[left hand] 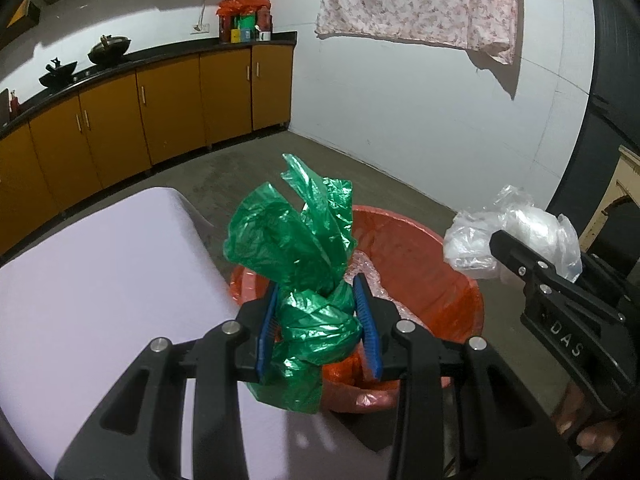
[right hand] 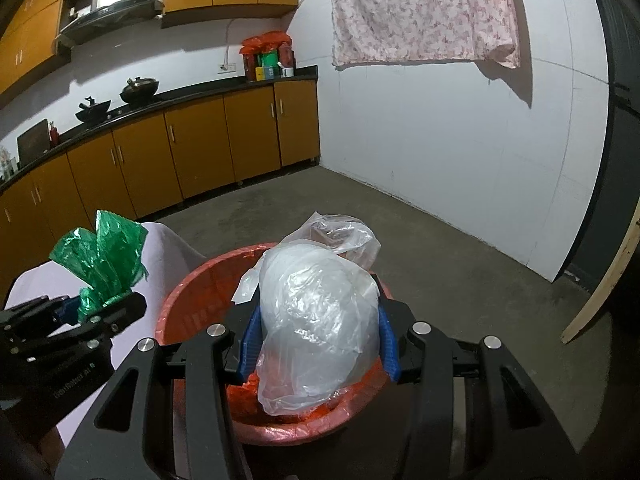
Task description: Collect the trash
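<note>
Two grippers: each grasps a piece of plastic trash above an orange bin
Left gripper (left hand: 318,320): clenched on a green plastic bag (left hand: 296,248), blue pads pressing its knotted middle from both sides
Green plastic bag, position: held in the air over the near-left rim of the orange bin (left hand: 440,248), loose ends flaring upward, a tail hanging below the pads
Green plastic bag, from the right wrist view: seen at the left (right hand: 104,256), sticking up out of the left gripper (right hand: 100,308)
Right gripper (right hand: 318,340): clenched on a clear plastic bag (right hand: 320,312), a bulging wad that fills the space between the blue pads
Clear plastic bag, position: held above the opening of the orange bin (right hand: 192,292), its lower end hanging down near the red liner
Clear plastic bag, from the left wrist view: at the right edge (left hand: 520,236), beyond the bin's right rim, carried by the right gripper (left hand: 516,260)
Orange bin: round, lined with a red plastic bag, standing on the grey floor (right hand: 440,272); some clear plastic already lies inside it
Bench (left hand: 100,300): pale surface just left of the bin, under the left gripper
Background: yellow-brown cabinets (right hand: 192,148) under a dark counter with two black woks, a floral cloth (right hand: 424,12) hanging on the white wall
Person: fingers of a hand (left hand: 592,436) visible on the right gripper's handle
</note>
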Demonstrator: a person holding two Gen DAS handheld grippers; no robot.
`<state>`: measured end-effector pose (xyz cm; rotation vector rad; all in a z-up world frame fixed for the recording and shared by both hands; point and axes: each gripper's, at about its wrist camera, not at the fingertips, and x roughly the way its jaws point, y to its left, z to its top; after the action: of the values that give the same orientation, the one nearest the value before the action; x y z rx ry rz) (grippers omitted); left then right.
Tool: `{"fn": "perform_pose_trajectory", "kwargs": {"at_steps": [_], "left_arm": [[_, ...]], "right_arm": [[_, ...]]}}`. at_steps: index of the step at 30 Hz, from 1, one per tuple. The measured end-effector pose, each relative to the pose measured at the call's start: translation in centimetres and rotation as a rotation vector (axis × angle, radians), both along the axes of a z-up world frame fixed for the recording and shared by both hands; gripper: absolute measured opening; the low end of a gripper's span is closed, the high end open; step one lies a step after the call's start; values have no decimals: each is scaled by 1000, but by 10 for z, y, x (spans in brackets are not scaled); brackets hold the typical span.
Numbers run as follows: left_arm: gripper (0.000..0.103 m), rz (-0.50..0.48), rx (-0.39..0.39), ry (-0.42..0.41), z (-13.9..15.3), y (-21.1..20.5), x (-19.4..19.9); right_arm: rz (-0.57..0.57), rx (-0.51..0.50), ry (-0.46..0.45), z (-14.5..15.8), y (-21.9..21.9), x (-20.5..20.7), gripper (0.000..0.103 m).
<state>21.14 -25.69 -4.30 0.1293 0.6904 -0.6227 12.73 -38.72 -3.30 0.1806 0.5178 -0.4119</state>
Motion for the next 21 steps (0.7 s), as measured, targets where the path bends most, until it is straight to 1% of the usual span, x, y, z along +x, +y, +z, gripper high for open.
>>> {"fn": "perform_pose_trajectory", "kwargs": {"at_steps": [13, 15, 17, 21], "left_arm": [[37, -67, -24, 36, -20, -8, 24], [43, -74, -24, 42, -23, -10, 28], [53, -73, -26, 41, -26, -7, 30], [56, -67, -27, 57, -31, -2, 31]], "right_arm": [[19, 31, -29, 2, -11, 22, 49], [26, 52, -46, 3, -16, 23, 54], [22, 64, -58, 4, -19, 23, 58], [19, 83, -71, 5, -24, 20, 63]]}}
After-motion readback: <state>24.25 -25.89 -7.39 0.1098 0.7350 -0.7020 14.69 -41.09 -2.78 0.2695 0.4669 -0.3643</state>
